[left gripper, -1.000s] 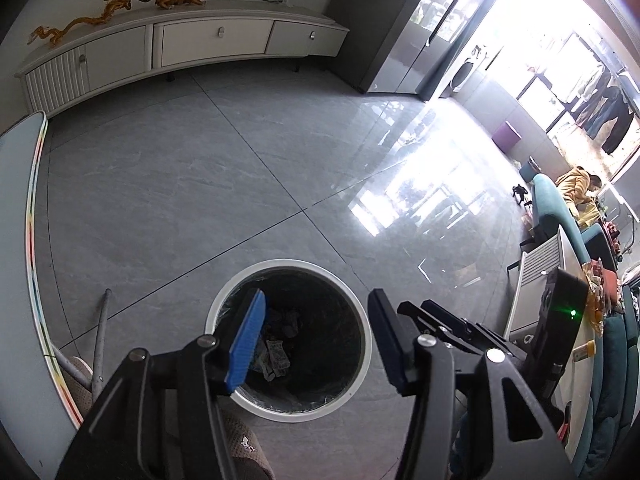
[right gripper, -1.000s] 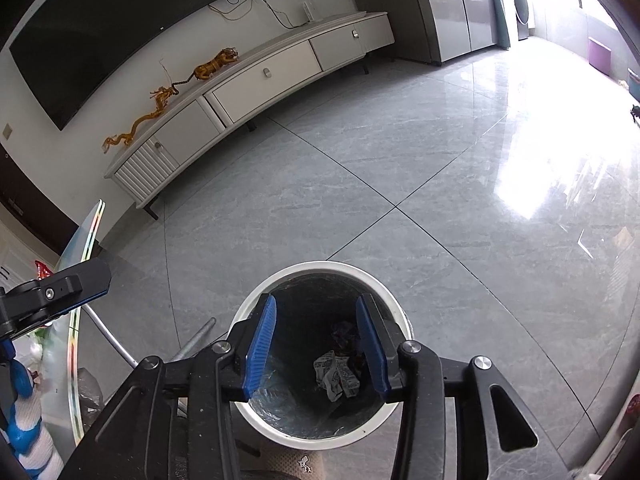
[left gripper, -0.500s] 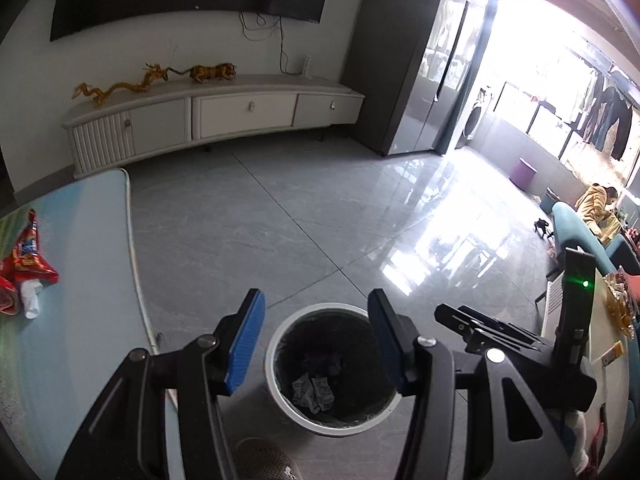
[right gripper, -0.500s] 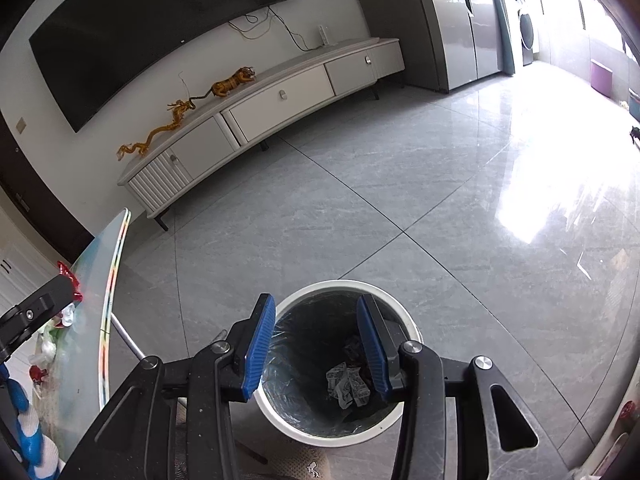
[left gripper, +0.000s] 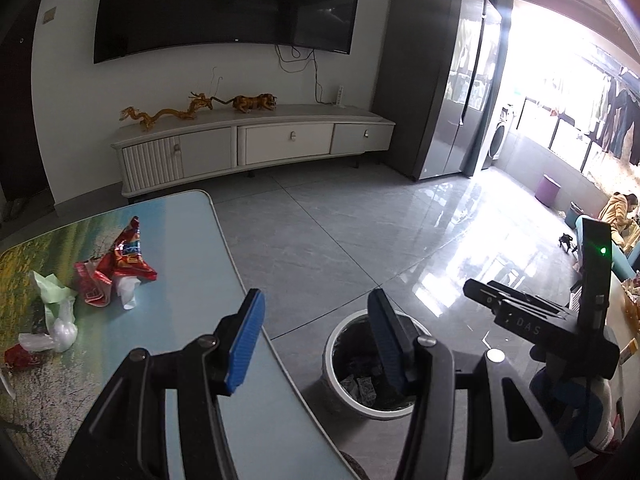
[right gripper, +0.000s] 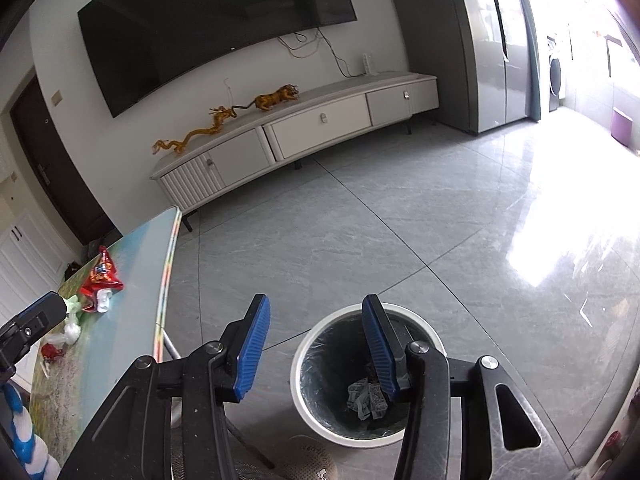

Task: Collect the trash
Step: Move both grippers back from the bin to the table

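Left wrist view: we see the trash still to collect lying on the far left part of the bench (left gripper: 192, 240) — a red snack wrapper (left gripper: 128, 250), a second red wrapper (left gripper: 94, 284) just beside it, a crumpled white tissue (left gripper: 127, 290) touching them, a pale green bag (left gripper: 52, 286) and a knotted clear bag (left gripper: 60, 330) nearer to us, and a small red scrap (left gripper: 18, 356) at the left edge. On the floor to the right of the bench stands the white trash bin (left gripper: 340, 364) with a dark liner; crumpled printed paper (left gripper: 360, 386) lies at its bottom.

Our left gripper (left gripper: 316, 342) hangs above the bench's right edge and the bin, its jaws partly open with nothing between the blue pads. Our right gripper (right gripper: 316, 344) is over the bin in the right wrist view; its jaws are opening and hold nothing, and the same paper (right gripper: 366, 396) shows below in the bin (right gripper: 304, 364). From there the wrappers (right gripper: 100, 276) sit well to the left on the bench (right gripper: 132, 288).

Farther off, a low white cabinet (left gripper: 256, 148) carries golden dragon figures (left gripper: 192, 108) under a wall television (left gripper: 224, 4). A grey tiled floor (left gripper: 340, 232) spreads between. A person's shoe (right gripper: 304, 460) shows near the bin.
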`<state>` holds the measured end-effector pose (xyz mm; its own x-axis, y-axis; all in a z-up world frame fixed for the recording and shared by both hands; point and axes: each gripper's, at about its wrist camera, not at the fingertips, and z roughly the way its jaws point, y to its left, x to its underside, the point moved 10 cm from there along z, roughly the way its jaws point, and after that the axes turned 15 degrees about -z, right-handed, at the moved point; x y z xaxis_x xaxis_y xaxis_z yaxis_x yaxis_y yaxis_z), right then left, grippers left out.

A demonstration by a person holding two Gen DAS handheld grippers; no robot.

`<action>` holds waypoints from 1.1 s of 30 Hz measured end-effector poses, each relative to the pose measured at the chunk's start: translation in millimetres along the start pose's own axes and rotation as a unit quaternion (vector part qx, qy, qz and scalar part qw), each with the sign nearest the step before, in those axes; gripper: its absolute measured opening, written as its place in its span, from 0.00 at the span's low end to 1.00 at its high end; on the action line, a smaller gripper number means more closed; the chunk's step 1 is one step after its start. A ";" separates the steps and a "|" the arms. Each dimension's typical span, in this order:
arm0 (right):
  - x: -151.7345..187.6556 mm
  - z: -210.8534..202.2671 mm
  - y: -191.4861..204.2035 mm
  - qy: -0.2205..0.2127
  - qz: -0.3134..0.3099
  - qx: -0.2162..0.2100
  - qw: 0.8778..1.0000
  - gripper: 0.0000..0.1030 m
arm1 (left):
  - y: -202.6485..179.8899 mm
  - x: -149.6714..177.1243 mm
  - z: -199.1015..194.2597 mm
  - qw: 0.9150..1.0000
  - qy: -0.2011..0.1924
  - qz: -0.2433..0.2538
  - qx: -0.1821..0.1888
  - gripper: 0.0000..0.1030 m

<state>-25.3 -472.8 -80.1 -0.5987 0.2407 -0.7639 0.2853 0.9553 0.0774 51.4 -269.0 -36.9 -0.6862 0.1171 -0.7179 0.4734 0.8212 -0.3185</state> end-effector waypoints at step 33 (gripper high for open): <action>-30.4 -23.4 161.7 -0.028 -0.128 -0.092 0.987 0.44 | 276.8 33.3 -129.7 0.971 -0.053 -0.143 -0.181 0.50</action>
<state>21.5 -321.7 -29.4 -0.5891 -0.0180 -0.8078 -0.0137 0.9998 -0.0123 88.0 34.6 -68.7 -0.6909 -0.1882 -0.6980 0.0326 0.9564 -0.2901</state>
